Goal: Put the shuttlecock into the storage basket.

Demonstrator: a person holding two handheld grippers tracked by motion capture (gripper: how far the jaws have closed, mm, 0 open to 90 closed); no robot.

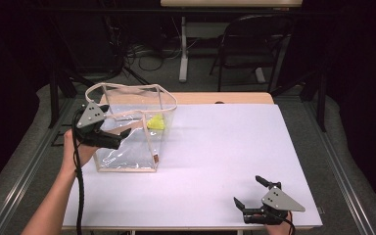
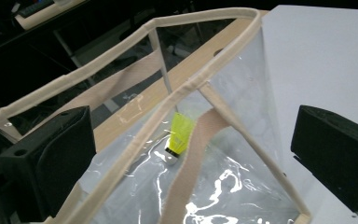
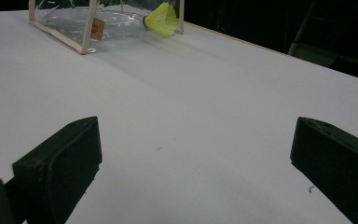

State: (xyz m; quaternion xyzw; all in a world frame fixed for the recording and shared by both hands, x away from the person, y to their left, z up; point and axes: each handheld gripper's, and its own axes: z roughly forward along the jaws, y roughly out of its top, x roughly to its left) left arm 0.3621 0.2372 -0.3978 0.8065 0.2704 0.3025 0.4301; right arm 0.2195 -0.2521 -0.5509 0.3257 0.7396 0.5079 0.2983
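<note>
Resting near me on the tabletop [image 1: 215,161], right gripper [image 1: 256,196] jaws apart, empty. Left gripper [image 1: 108,128] jaws wide at the bag [image 1: 127,147] rim: floppy, slick plastic, so pinch the trim. Shuttlecock [image 2: 179,137] inside, featherlight, crushable.

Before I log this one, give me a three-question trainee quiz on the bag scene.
1. True or false: the shuttlecock lies inside the clear bag.
2. Which tool is at the bag's rim? A) left B) right
3. Fill in: the right tool rests on the table with its jaws ____.

Key: 1 true. 2 A, the left tool, jaws open at the rim. 3 open, nothing between them.
</note>
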